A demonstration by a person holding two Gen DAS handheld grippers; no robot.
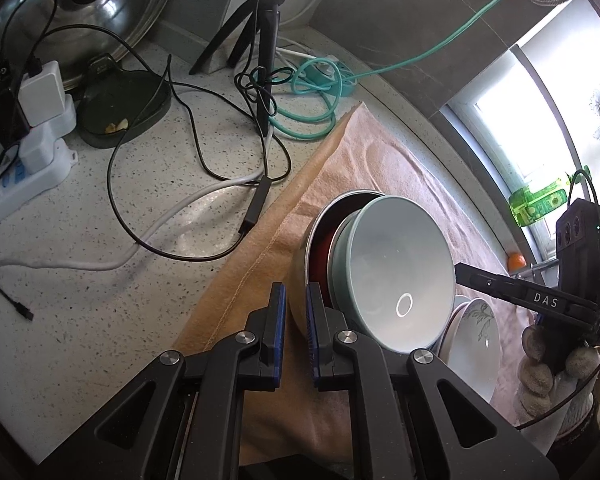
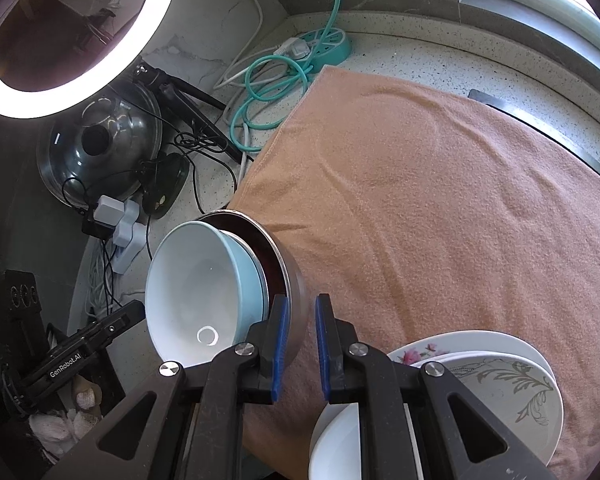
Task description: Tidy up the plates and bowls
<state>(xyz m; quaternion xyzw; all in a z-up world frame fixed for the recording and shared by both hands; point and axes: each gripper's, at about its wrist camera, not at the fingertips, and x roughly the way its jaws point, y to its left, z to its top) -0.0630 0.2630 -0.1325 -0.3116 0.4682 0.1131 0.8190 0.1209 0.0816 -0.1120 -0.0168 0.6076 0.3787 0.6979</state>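
Note:
A steel bowl [image 1: 298, 280] with a dark red inside stands on a peach towel [image 1: 364, 168], with pale blue bowls [image 1: 396, 264] nested in it. My left gripper [image 1: 296, 320] is shut on the steel rim, one pad outside and one inside. In the right wrist view my right gripper [image 2: 302, 336] is shut on the steel bowl [image 2: 296, 280] at the opposite side of its rim. The pale blue bowls [image 2: 188, 280] hide the far rim in both views. A stack of patterned plates [image 2: 512, 392] lies just right of the right gripper. Whether the bowl stack rests on the towel, I cannot tell.
Loose black and white cables [image 1: 188, 184], a white power strip [image 1: 32, 168], a tripod [image 1: 260, 32] and a steel pot lid [image 1: 92, 12] crowd the speckled counter left of the towel. A teal power strip [image 2: 328, 40] sits at the back. A ring light [image 2: 60, 96] hangs above.

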